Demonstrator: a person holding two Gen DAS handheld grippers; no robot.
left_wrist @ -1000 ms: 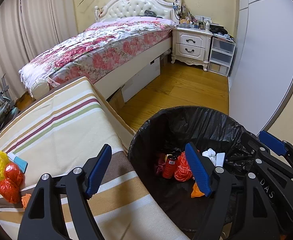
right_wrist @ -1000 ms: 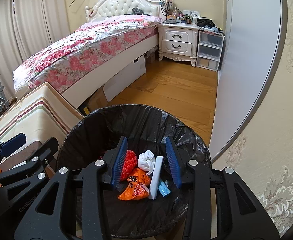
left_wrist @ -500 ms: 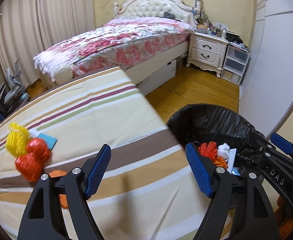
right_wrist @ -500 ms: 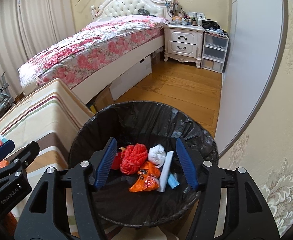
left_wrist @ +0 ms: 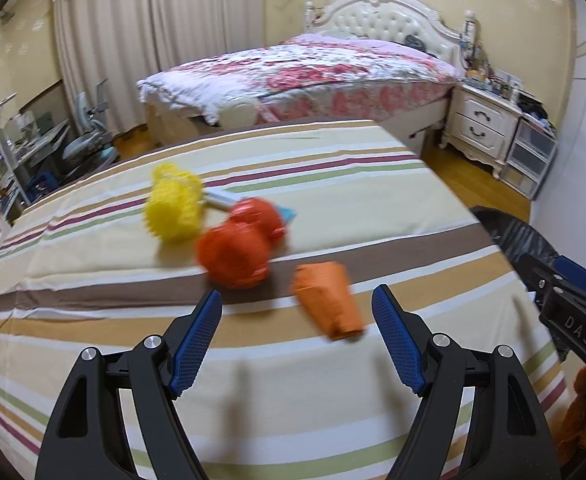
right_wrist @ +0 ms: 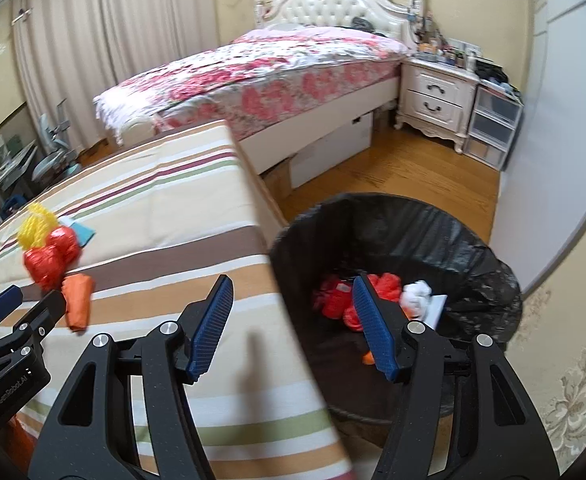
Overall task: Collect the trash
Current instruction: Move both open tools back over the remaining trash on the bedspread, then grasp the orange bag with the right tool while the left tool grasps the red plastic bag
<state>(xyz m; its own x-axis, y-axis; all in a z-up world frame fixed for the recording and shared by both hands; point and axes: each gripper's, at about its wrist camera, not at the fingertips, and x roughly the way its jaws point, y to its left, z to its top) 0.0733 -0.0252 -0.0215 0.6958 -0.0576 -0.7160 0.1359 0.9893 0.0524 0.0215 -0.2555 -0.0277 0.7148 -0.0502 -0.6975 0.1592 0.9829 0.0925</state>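
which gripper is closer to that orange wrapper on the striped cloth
Left. The left gripper hangs open just short of the orange wrapper; the right gripper is off by the trash bin.

In front of my left gripper (left_wrist: 297, 340) the striped cloth (left_wrist: 333, 420) is free up to the orange wrapper (left_wrist: 329, 300). My right gripper (right_wrist: 291, 322) hangs over the edge between cloth and bin (right_wrist: 473, 248), whose mouth is unobstructed.

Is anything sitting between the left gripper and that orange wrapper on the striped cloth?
Nothing visible. The left gripper is open above bare striped cloth, and the orange wrapper lies just ahead between its fingertips.
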